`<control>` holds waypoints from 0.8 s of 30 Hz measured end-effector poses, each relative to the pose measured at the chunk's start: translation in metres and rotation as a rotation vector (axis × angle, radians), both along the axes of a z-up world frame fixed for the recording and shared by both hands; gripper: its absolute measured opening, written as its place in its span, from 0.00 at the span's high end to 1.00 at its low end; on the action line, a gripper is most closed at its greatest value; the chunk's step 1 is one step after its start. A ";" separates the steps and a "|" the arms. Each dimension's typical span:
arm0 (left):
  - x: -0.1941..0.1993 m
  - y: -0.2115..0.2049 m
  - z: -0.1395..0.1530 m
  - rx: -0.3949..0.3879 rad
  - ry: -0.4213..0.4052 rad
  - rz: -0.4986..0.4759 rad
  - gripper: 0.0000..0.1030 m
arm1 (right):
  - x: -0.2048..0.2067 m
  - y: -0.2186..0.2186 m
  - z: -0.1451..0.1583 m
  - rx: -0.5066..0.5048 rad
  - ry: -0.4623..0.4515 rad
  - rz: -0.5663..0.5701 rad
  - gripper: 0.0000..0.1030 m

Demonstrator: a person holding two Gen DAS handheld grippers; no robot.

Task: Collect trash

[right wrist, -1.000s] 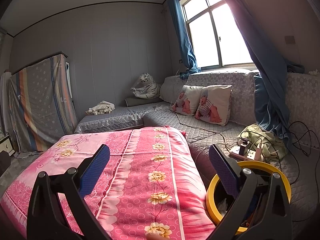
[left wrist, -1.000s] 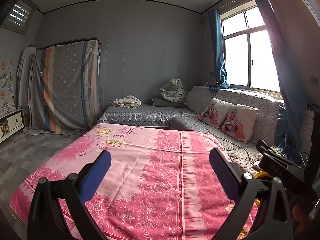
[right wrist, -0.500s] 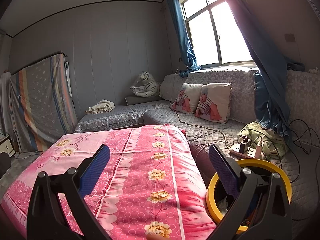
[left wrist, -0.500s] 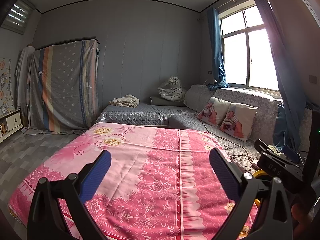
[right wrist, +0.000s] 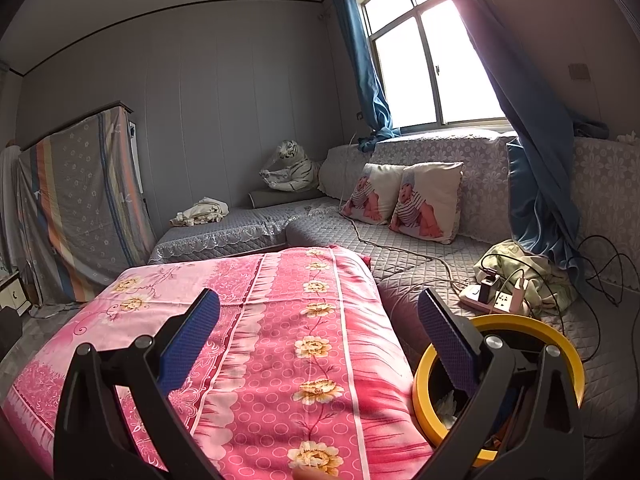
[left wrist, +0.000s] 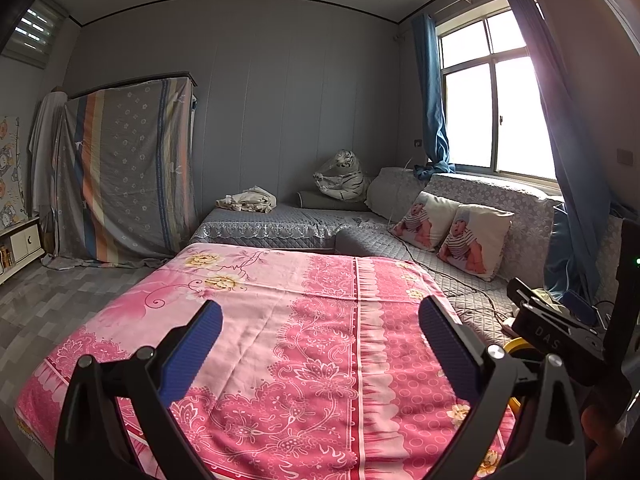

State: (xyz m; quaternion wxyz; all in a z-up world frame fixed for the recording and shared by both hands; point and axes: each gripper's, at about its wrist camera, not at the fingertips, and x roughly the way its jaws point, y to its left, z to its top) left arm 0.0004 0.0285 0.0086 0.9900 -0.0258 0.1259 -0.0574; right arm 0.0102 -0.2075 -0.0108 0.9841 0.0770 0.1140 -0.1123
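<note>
- Left wrist view: the left gripper (left wrist: 318, 322) is hovering over a pink floral bedspread (left wrist: 256, 320), its blue-padded fingers (left wrist: 192, 344) spread wide apart and gripping nothing.
- Right wrist view: the right gripper (right wrist: 318, 322) is hanging over the same bedspread (right wrist: 280, 320) near its right edge, fingers (right wrist: 188, 340) likewise splayed and empty.
- Yellow-rimmed bin (right wrist: 568, 356): sitting just beside the bedspread's right edge, on the grey quilted sofa cover (right wrist: 420, 264); the right gripper's right finger is partly hiding it. Something pale is showing inside the bin, too unclear to name. From the left wrist view only a sliver of the yellow rim (left wrist: 516, 346) is peeking out behind the other gripper's black body (left wrist: 560, 332).
- Trash to collect: no loose piece is showing plainly on the bedspread in either view.
- Power strip (right wrist: 492, 300): lying on the sofa cover beyond the bin, with chargers plugged in and black cables trailing away.
- Crumpled greenish cloth (right wrist: 532, 272): bunching up just behind the power strip.
- Two cushions printed with a baby picture (right wrist: 404, 200): leaning against the sofa back under the window (right wrist: 432, 68).
- Blue curtains (right wrist: 536, 184): hanging at both sides of the window.
- Plush white tiger (right wrist: 290, 172): sitting in the far corner.
- Striped sheet (left wrist: 124, 168): draping over tall furniture at the left wall.
</note>
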 end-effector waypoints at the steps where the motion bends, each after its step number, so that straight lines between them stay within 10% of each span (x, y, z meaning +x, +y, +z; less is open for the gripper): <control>1: 0.001 0.000 0.000 0.001 0.000 0.000 0.08 | 0.000 -0.001 0.000 0.000 0.000 -0.001 0.08; 24: 0.001 -0.001 -0.003 -0.004 0.009 -0.008 0.08 | 0.001 -0.001 -0.005 0.007 0.008 0.000 0.08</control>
